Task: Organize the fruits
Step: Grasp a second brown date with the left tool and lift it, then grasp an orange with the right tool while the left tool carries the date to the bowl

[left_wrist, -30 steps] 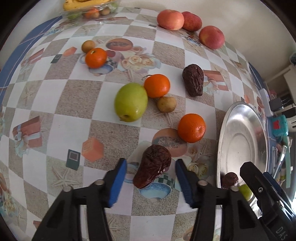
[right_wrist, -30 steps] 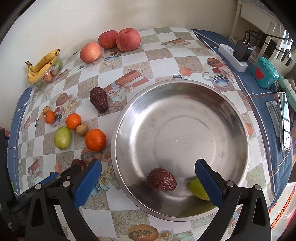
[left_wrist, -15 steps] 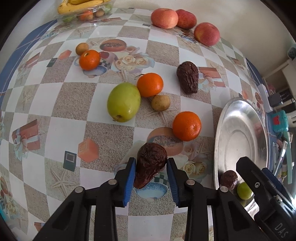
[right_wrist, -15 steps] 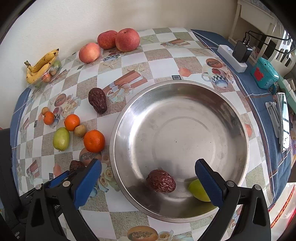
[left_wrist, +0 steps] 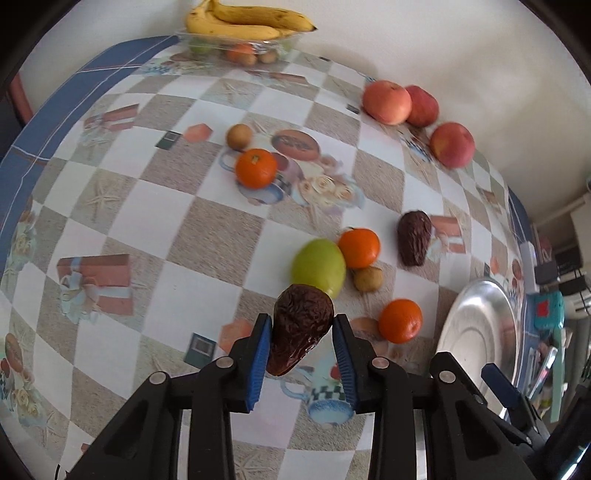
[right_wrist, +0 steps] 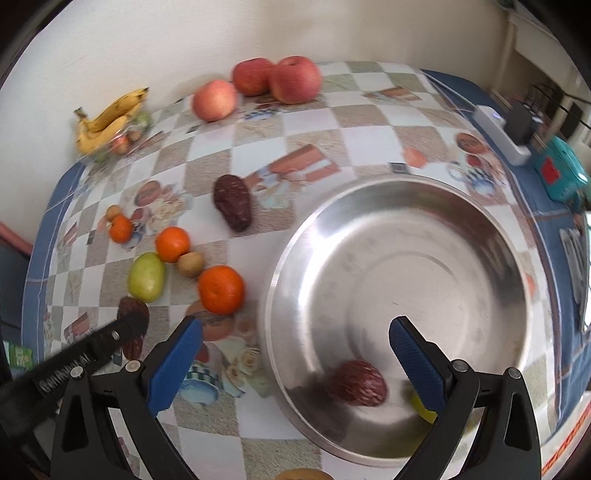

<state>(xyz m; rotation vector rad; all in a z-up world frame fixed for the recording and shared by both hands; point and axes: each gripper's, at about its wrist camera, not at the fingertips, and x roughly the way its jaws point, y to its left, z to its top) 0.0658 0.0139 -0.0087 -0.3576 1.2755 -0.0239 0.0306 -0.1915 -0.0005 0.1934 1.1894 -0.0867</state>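
My left gripper is shut on a wrinkled dark brown fruit and holds it above the tablecloth. Behind it lie a green fruit, three oranges, two small brown fruits and another dark wrinkled fruit. Three red apples sit along the wall. My right gripper stands open over the near rim of the steel bowl. That bowl holds a dark wrinkled fruit and a green fruit, partly hidden behind one finger.
Bananas rest on a clear tray of small fruits at the table's far end. A power strip, a teal box and other clutter lie on the blue cloth right of the bowl. The wall borders the table behind.
The left jaws closed on the dark wrinkled fruit, then lifted it off the table and drew it back. The right gripper stayed open over the bowl, turning only slightly.
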